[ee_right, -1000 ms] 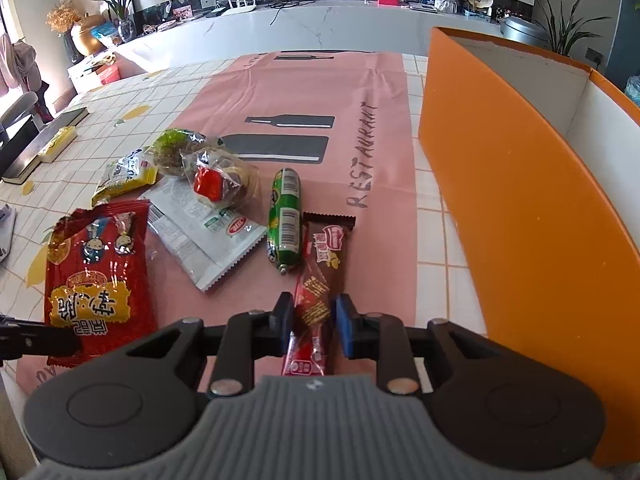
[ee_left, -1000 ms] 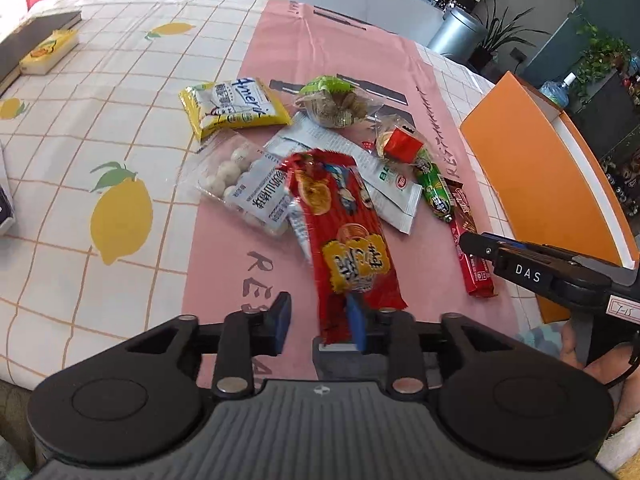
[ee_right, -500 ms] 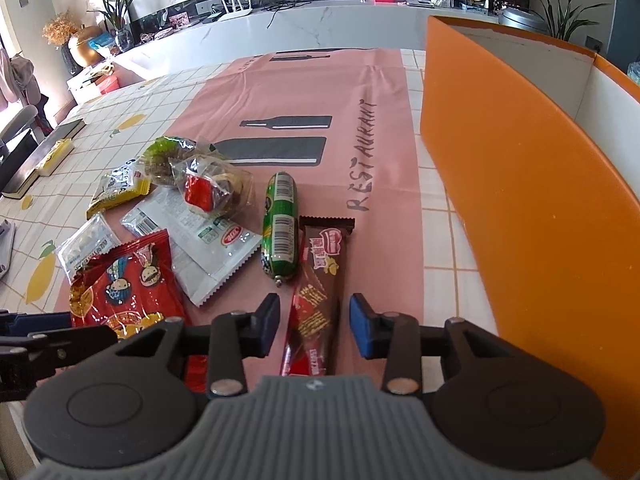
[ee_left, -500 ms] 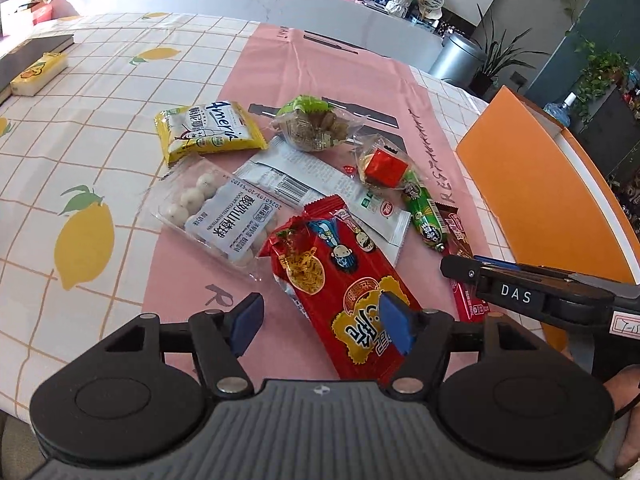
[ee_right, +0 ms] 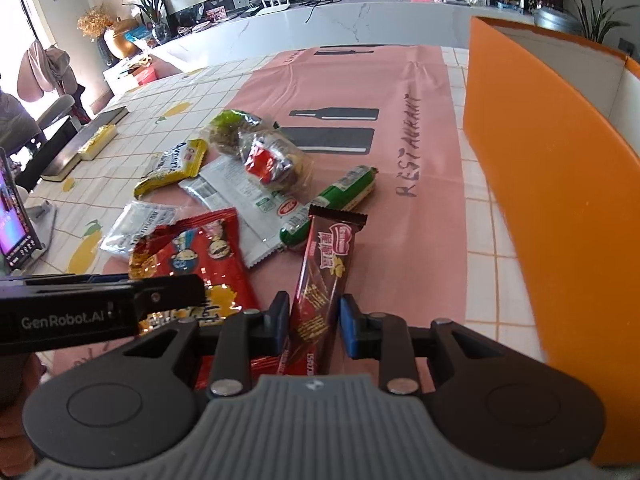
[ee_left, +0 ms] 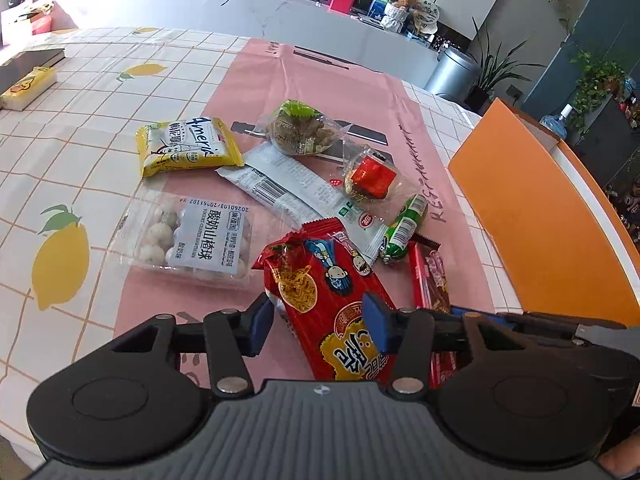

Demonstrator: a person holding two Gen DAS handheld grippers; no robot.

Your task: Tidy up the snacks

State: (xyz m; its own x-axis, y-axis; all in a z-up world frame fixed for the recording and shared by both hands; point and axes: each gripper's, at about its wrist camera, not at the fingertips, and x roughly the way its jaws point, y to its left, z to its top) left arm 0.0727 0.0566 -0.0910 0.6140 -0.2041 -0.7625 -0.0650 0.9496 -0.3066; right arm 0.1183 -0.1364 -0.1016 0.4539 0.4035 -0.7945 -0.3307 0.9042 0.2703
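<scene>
A red noodle snack bag (ee_left: 332,300) lies on the pink runner between the open fingers of my left gripper (ee_left: 318,326); it also shows in the right wrist view (ee_right: 192,256). My right gripper (ee_right: 314,326) has its jaws around a brown wafer bar (ee_right: 324,280), tilted up off the table. The bar shows beside the red bag in the left wrist view (ee_left: 430,280). A green sausage (ee_right: 332,208), a white packet (ee_left: 296,192), a yellow packet (ee_left: 186,146) and a clear tray of white balls (ee_left: 192,240) lie beyond.
A tall orange box (ee_right: 560,200) stands at the right, open at the top; it also shows in the left wrist view (ee_left: 540,216). Two clear bags of snacks (ee_left: 300,128) (ee_left: 370,178) lie further back. A phone on a stand (ee_right: 12,216) is at the far left.
My left gripper opened and let the red bag drop flat onto the runner. My right gripper opened, then closed in on the wafer bar and tilted it up.
</scene>
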